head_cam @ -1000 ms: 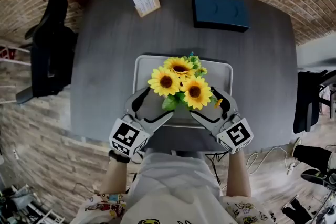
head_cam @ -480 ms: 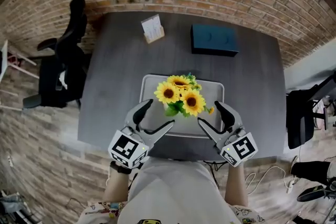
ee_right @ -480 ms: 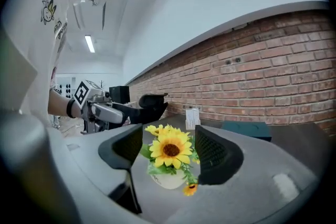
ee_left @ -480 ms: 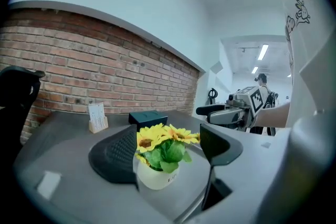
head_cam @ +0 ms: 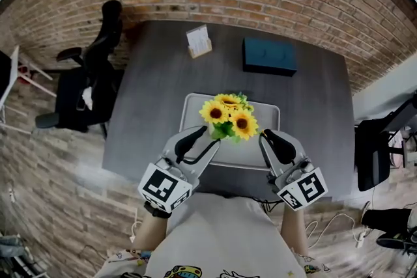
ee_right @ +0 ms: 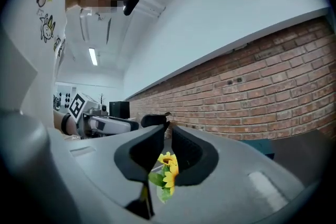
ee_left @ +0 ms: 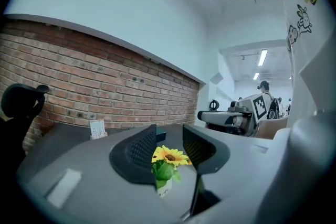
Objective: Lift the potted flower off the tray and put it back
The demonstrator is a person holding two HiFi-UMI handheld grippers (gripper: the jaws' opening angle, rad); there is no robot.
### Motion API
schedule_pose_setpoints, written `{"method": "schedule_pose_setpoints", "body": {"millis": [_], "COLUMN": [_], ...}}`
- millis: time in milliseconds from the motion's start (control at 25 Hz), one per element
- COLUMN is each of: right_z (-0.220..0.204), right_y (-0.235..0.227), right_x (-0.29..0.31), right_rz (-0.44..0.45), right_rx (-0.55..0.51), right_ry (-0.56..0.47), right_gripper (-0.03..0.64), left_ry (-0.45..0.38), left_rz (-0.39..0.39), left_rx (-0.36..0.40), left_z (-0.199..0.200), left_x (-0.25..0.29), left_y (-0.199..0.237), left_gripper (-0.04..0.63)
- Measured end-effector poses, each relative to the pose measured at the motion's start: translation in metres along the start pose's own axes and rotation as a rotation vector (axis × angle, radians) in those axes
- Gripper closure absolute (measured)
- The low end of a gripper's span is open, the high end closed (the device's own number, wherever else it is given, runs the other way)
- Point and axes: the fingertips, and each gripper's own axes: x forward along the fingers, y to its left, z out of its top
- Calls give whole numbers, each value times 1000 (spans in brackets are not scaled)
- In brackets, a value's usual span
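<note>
Potted flower (head_cam: 229,118), seemingly standing on grey tray (head_cam: 195,107), dark table (head_cam: 150,75) beneath

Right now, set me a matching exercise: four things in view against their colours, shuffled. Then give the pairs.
Things:
1. potted flower
2. tray
3. box
4. chair

Colours:
A. dark blue
B. black
C. yellow blooms
D. pale grey

Pairs: 1-C, 2-D, 3-A, 4-B.
</note>
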Motion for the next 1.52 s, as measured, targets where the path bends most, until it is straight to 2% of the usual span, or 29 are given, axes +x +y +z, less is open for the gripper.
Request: {"method": "schedule_pose_setpoints", "body": {"millis": [160,480,920,1520], "right_z": [1,-12,-18,-22], "right_y": [1,-2,-18,-21], "right_x": [-7,-14,-10,-3], "right_rz": [-13,-29,-64,-56], "right_rx": [41,54,60,63], "right_ry": [-25,2,30,52], "right_gripper": [615,615,615,615], "left_ry": [-19,-30,-3,6], "left_rz": [16,57,44,56], "left_rx": [-13,-39,-41,-47], "left_z": [1,-1,-6,-10], "left_x": [-6,-13,-4,-1], "left_y": [-4,-2,3,10], "left_gripper": [468,584,584,584]}}
